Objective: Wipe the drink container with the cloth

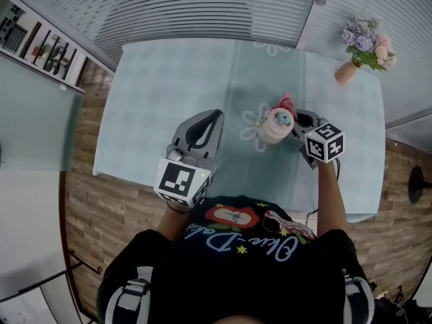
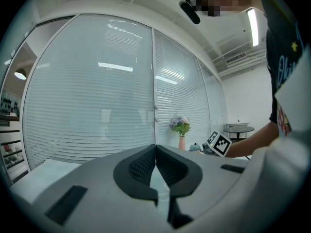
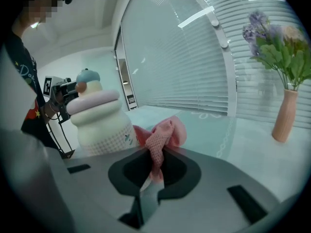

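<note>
- on the tabletop [image 1: 155,79], a bit right of its middle and at about 1 o'clock from the person, stands the drink container [image 1: 274,127]. it is a cream, rounded bottle with a small blue cap, and it is upright.
- the right claw [image 1: 297,119] is at 3 o'clock of the container, just beside it. in the right gripper view its jaws are pressed together on the pink cloth [image 3: 163,132], which sticks up out of them in a bunch.
- in this view the cloth lies at the lower side of the container [image 3: 99,118], which is at about 10 o'clock from the claw. it seems to touch, but i cannot tell this for sure.
- the left claw [image 2: 155,148] has its jaws closed tight, with nothing between them. in the head view it is at 9 o'clock of the container, well apart, and it touches nothing of the task.
- a vase with flowers [image 1: 358,56] stands near the far right corner, at about 1 o'clock of the container and well apart from it.
- i judge that the step in hand is the wiping itself, probably near its start: the cloth is gripped and is at the bottle wall.
- the next move, as i think, calls for rubbing the cloth around the side with light, steady pressure. nothing holds the container, so a strong push from 3 o'clock may slide or tip it. the left claw could support it from the 9 o'clock side.
</note>
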`<state>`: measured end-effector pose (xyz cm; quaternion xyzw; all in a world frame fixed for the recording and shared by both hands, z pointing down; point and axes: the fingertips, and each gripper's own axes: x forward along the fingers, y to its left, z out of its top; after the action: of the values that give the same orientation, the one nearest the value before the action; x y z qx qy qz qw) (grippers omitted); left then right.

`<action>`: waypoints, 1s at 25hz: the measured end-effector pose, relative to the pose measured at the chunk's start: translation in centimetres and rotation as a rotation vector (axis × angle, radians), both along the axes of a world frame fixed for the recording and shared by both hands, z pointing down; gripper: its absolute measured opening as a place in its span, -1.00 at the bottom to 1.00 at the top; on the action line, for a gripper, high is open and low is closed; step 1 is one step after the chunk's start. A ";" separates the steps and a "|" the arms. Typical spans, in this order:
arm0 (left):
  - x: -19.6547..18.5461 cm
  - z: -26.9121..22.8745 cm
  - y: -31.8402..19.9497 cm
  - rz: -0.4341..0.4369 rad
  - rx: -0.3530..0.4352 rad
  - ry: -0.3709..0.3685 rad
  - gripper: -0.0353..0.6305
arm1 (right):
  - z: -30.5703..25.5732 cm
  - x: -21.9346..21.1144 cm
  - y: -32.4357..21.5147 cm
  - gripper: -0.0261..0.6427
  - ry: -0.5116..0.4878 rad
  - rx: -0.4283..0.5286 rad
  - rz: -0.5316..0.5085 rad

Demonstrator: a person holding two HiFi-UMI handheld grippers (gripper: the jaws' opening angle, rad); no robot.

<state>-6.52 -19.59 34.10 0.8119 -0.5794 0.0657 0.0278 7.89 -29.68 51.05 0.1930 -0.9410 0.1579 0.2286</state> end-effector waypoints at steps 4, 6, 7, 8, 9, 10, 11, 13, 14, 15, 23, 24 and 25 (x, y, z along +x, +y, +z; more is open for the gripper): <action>0.4 0.4 -0.6 0.002 -0.008 0.001 -0.88 | 2.0 0.5 0.0 -0.84 0.064 -0.010 0.003; 0.5 0.5 -1.0 0.005 -0.009 0.003 -0.88 | 2.7 0.8 -0.2 -0.84 0.086 -0.014 0.017; 0.4 0.5 -1.2 0.006 -0.008 0.003 -0.88 | 2.9 0.8 -0.4 -0.84 0.085 -0.022 0.029; 0.4 0.5 -1.4 0.006 -0.008 0.003 -0.88 | 3.1 0.8 -0.4 -0.84 0.081 -0.032 0.042; 0.3 0.5 -1.5 0.005 -0.009 0.003 -0.88 | 3.4 0.9 -0.5 -0.84 0.079 -0.044 0.056; 0.3 0.6 -1.5 0.005 -0.012 0.004 -0.88 | 3.7 1.0 -0.4 -0.84 0.082 -0.054 0.068; 0.2 0.6 -1.5 0.004 -0.016 0.005 -0.88 | 4.0 1.0 -0.3 -0.84 0.088 -0.062 0.078; 0.1 0.5 -1.5 0.007 -0.017 0.006 -0.88 | 4.3 1.0 -0.1 -0.84 0.103 -0.066 0.094; -0.1 0.3 -1.4 0.008 -0.016 0.006 -0.88 | 4.3 0.9 -0.1 -0.84 0.106 -0.063 0.101; -0.2 0.2 -1.3 0.010 -0.014 0.006 -0.88 | 4.2 0.8 0.0 -0.84 0.106 -0.058 0.109; -0.1 -0.1 -0.7 0.027 -0.009 0.010 -0.88 | 0.6 3.3 -0.8 -0.84 0.045 0.026 0.282; 0.0 -0.1 -0.8 0.032 -0.009 0.009 -0.88 | -0.1 3.9 -0.8 -0.84 0.029 0.037 0.311; 0.2 0.0 -0.8 0.038 -0.009 0.007 -0.88 | -0.7 4.4 -0.7 -0.84 0.013 0.048 0.339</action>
<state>-6.36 -20.35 34.06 0.8228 -0.5636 0.0660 0.0321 12.33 -30.42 50.34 0.3555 -0.8969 0.1707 0.1999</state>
